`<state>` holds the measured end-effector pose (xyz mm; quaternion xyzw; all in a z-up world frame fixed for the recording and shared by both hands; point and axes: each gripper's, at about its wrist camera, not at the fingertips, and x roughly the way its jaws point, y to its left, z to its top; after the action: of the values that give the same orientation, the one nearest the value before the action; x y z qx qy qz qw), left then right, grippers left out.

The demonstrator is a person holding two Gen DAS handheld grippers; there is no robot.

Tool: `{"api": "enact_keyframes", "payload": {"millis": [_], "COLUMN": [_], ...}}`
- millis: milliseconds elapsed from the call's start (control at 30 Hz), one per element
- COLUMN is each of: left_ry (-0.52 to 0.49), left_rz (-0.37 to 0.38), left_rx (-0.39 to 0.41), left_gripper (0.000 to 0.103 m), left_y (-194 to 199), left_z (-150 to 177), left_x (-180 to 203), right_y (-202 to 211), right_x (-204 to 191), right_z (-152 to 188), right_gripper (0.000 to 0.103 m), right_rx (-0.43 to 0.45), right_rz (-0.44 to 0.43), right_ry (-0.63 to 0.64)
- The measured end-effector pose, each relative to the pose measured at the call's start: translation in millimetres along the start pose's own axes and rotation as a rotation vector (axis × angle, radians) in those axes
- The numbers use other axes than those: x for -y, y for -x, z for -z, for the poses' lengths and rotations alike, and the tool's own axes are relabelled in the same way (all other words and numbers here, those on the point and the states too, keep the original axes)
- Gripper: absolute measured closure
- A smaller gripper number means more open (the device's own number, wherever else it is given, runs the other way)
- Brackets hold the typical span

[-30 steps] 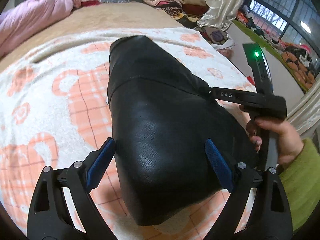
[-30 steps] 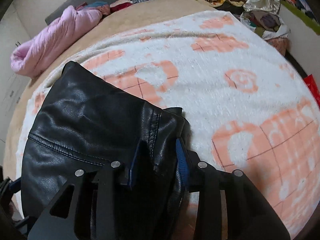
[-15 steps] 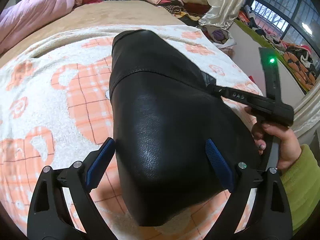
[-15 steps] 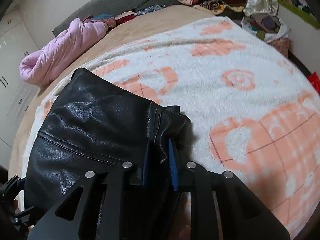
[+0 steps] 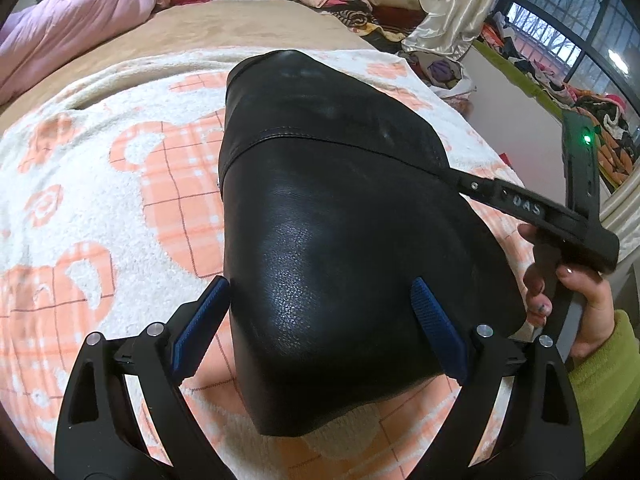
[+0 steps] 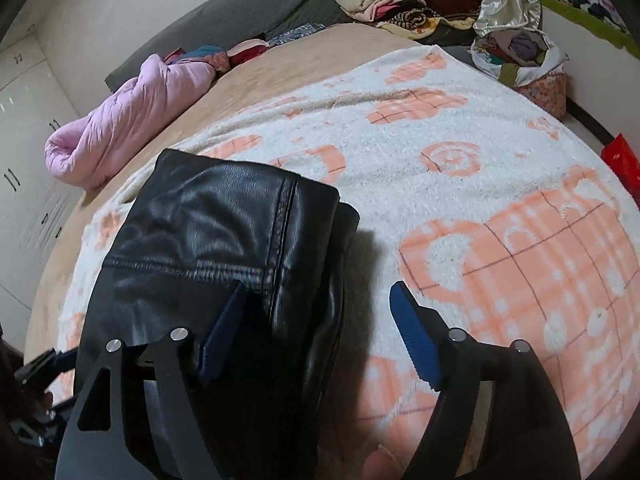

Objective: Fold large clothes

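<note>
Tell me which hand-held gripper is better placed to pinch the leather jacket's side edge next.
The right hand-held gripper. It is open with the black leather jacket's edge between its fingers. The left hand-held gripper is open over the jacket's broad, smooth middle.

- On the right gripper, seen in the left wrist view, pale hand-drawn letters on the top of its black body read "DAS"; a faint mark just before them is too unclear to read.
- The right wrist view shows no legible writing or numbers on anything.
</note>
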<state>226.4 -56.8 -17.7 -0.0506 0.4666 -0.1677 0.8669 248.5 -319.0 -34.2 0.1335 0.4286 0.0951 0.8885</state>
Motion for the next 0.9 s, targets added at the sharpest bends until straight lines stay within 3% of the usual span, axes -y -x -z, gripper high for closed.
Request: {"api": "enact_keyframes", "payload": {"millis": [333, 433, 500, 900], "left_ry": [0.005, 0.01, 0.016, -0.003], "left_rz": [-0.007, -0.012, -0.019, -0.032], "left_rx": [0.007, 0.014, 0.024, 0.074], "left_gripper": [0.018, 0.009, 0.01, 0.009], "left_y": [6.6, 10.7, 15.8, 50.5], "left_z": [2.1, 1.5, 1.4, 13.3], "left_x": [1.9, 2.9, 4.2, 13.7], "right_y": [27.5, 40.6, 49.7, 116.4], "right_x": [-4.3, -4.9, -6.3, -31.4], "right_z": [10.4, 14.2, 17.3, 48.6], "right_gripper": [0.017, 0.012, 0.008, 0.004], "right_rx": [0.012, 0.032, 0.045, 0.138], "right_rz": [-0.03, -0.03, -0.034, -0.045], "right_ry": [0.01, 0.012, 0.014, 0.085]}}
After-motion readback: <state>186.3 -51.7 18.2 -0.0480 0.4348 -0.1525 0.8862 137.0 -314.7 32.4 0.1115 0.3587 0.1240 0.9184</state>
